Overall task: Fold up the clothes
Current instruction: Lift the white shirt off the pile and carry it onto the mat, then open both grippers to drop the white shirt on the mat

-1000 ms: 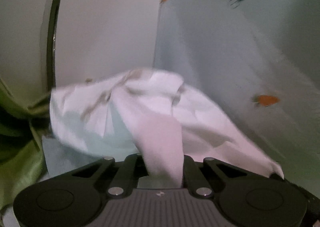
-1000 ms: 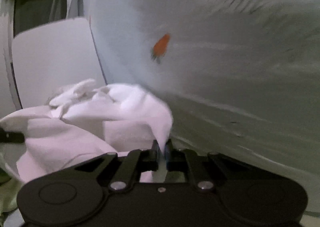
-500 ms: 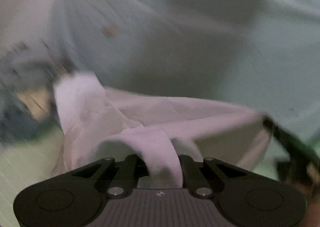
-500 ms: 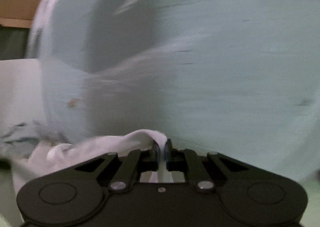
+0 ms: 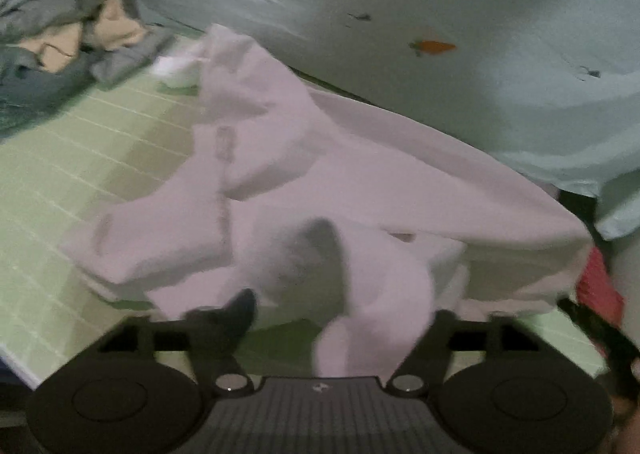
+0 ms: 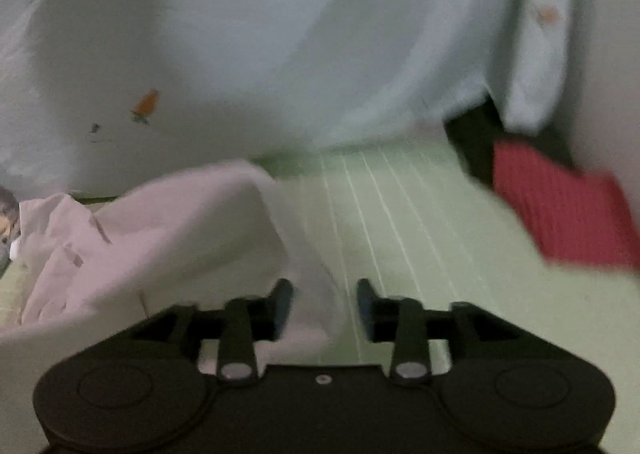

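Dropped down onto the green striped bed sheet (image 6: 400, 221) since a second ago, when both grippers were pinching the white garment (image 5: 304, 181) up against the pale blue sheet. Now lying crumpled in a heap on the green surface, no longer stretched in the air.

Left gripper (image 5: 340, 318): fingers spread wide, with a loose twist of the white cloth draped down between them. Not pinched as far as can be told, just hanging in the gap and resting against the right-hand finger.

Right gripper (image 6: 324, 302): let go too, blue-padded fingers apart, with a thin fold of the white garment (image 6: 160, 238) running between them but not squeezed. Rest of the cloth bunched off to the left in that view.

Around it: pale blue sheet with little carrot prints (image 5: 440, 5) hanging as a backdrop behind the garment, also seen from the right wrist (image 6: 240, 33). Pile of grey and tan clothes (image 5: 52, 49) at far left, well apart from the white piece. Red ribbed cloth (image 6: 560, 213) off to the right on the green sheet. Everything a bit motion-blurred, so small grey marks on the white fabric not readable.
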Demonstrator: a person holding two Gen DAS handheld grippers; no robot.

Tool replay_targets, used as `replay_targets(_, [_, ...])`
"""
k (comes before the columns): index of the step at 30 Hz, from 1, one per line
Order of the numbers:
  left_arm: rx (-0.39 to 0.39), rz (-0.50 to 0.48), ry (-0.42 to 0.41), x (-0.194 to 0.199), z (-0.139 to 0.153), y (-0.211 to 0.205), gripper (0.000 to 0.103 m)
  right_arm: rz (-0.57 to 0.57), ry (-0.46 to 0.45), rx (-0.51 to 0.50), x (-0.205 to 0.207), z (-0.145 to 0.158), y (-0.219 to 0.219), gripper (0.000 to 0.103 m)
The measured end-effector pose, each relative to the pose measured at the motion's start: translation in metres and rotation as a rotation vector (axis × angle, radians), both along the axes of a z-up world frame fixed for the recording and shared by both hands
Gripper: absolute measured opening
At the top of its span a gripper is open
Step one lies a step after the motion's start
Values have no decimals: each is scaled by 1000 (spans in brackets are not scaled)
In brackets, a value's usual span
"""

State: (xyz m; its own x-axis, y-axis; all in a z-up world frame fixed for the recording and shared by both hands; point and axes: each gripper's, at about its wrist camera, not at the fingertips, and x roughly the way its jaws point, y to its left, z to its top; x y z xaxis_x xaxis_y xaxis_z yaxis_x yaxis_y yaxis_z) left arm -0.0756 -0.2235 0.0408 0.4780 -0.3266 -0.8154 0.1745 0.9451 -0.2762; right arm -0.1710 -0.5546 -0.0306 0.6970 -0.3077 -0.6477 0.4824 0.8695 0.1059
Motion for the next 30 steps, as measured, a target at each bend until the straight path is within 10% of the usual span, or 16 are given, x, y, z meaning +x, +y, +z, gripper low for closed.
replay_targets(5, [38,11,49,16,-11,18,93,-38,63,74,-19,-22,11,86])
replay_targets(8, [44,-56,51,22,-11,29,93,-56,92,74,-21,-30,25,92])
replay_targets(30, [-100,-291,65,116,-26,115,94,-218,161,98,4,-53,112,96])
